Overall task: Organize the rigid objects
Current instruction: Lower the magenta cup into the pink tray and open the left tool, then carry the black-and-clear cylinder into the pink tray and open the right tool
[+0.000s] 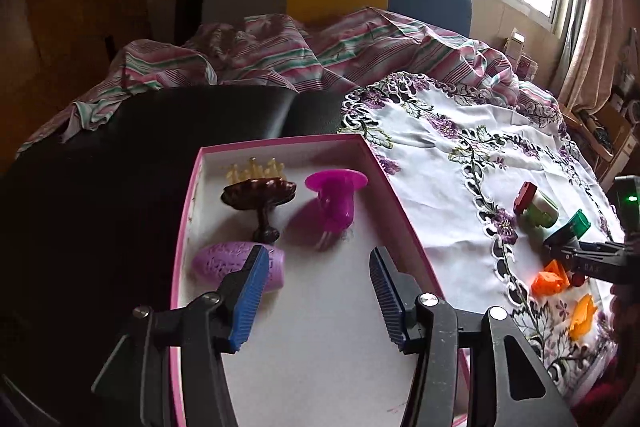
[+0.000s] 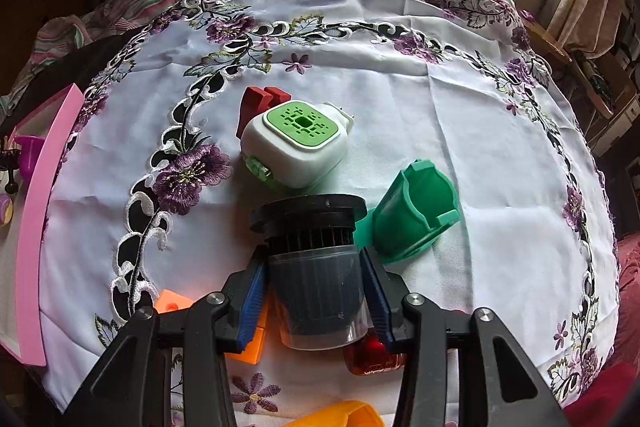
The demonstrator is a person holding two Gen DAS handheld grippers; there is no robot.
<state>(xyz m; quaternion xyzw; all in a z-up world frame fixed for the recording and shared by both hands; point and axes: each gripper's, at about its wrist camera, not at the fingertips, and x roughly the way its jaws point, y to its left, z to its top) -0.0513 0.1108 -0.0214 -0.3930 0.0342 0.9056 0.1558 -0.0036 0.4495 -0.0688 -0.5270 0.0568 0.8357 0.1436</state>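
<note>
While my right claw (image 2: 316,291) grips black filter (image 2: 312,251), left claw (image 1: 320,291) empty, gaping over pink box (image 1: 400,195); tapered body could slip.

pink box (image 1: 188,211) | magenta cup (image 1: 335,195) | white cloth (image 2: 400,99), purple flowers | green holder (image 2: 416,211)

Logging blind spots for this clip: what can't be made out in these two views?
- Orange pieces and a red-brown item, right wrist view: mostly hidden behind the right gripper and its dark cylinder.
- Purple oval piece, left wrist view: partly covered by a finger of the left gripper.
- Pink box: near end cut off.
</note>
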